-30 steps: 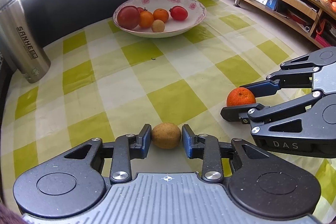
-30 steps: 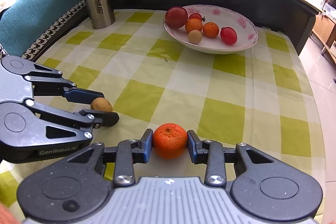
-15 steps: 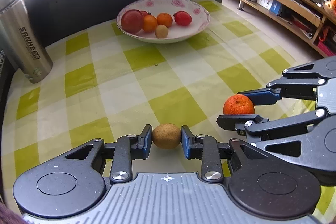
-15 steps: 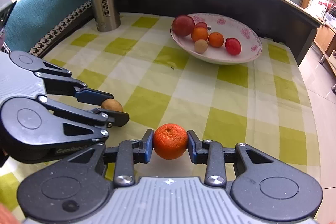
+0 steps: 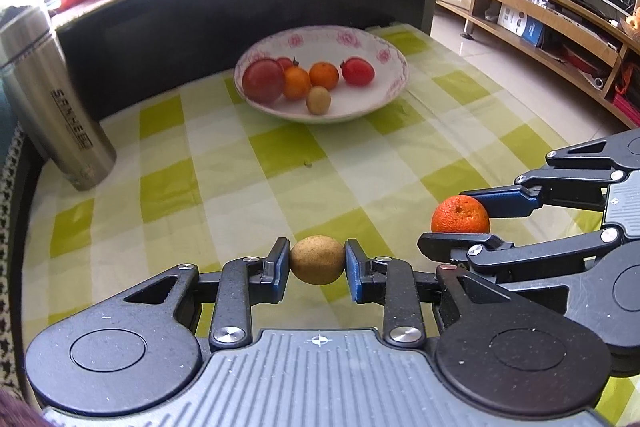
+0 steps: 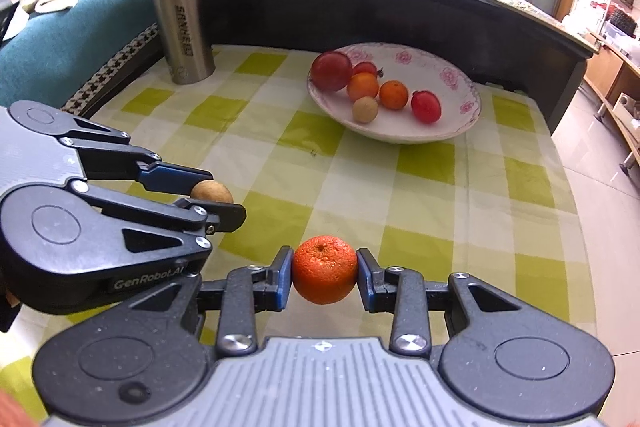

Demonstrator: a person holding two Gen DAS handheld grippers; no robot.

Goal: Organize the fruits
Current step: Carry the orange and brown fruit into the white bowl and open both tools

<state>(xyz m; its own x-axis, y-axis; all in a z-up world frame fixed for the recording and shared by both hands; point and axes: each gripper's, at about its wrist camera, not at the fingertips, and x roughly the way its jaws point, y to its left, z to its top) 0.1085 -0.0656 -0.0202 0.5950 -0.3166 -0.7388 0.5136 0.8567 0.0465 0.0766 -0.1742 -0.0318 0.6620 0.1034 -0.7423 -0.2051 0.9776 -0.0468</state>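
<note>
Both tools raised fruits, nearer bowl [image 5: 394, 83].

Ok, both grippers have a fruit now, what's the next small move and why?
Probably carry both forward toward the bowl. The left gripper is shut on the brown fruit and the right gripper on the orange, both near the table's front edge, and the bowl already holds the other fruits, with free space at its front.
</note>
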